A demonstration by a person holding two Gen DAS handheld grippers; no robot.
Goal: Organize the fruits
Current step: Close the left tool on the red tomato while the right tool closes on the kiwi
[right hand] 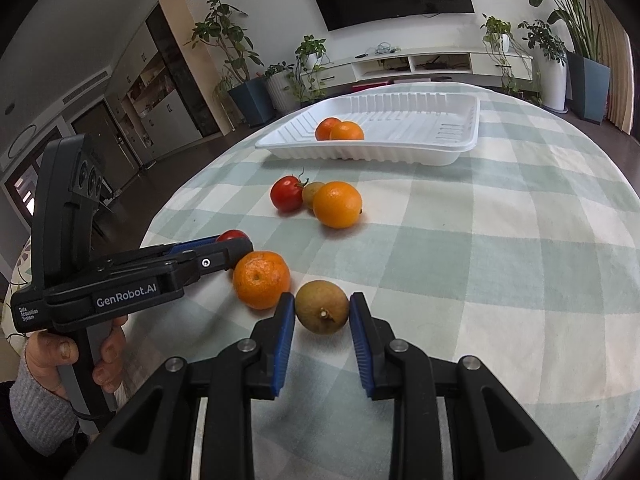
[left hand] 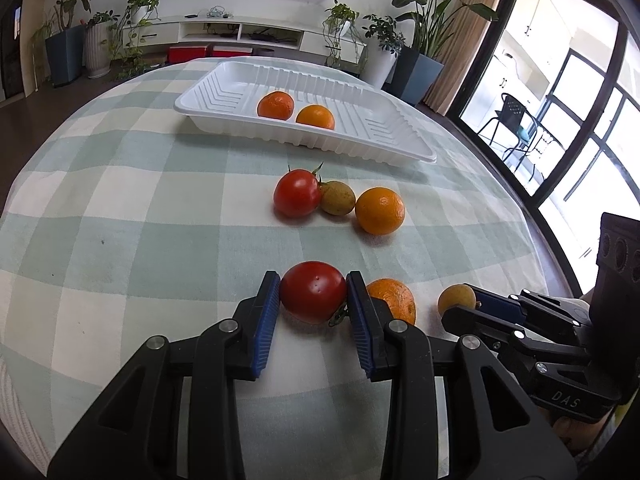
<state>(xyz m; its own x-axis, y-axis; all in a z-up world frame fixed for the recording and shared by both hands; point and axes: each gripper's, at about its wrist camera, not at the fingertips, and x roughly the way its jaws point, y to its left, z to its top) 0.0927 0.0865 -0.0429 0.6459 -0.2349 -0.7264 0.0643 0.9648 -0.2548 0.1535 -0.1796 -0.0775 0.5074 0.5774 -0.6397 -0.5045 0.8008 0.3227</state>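
Both grippers (left hand: 313,298) (right hand: 322,312) clamped on fruit.

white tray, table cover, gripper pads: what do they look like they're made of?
White tray: looks like thin moulded plastic, glossy, with ribbed walls and floor.
Table cover: woven cloth, matte, in a pale green and white check; its weave shows up close.
Left gripper pads: blue, finely ridged, probably rubber or soft plastic.

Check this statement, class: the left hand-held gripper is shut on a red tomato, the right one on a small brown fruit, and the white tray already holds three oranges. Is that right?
One detail is wrong. The white tray holds two oranges, not three, as the left wrist view shows. The rest stands: the left hand-held gripper is shut on the red tomato, the right hand-held gripper on the small brown fruit.
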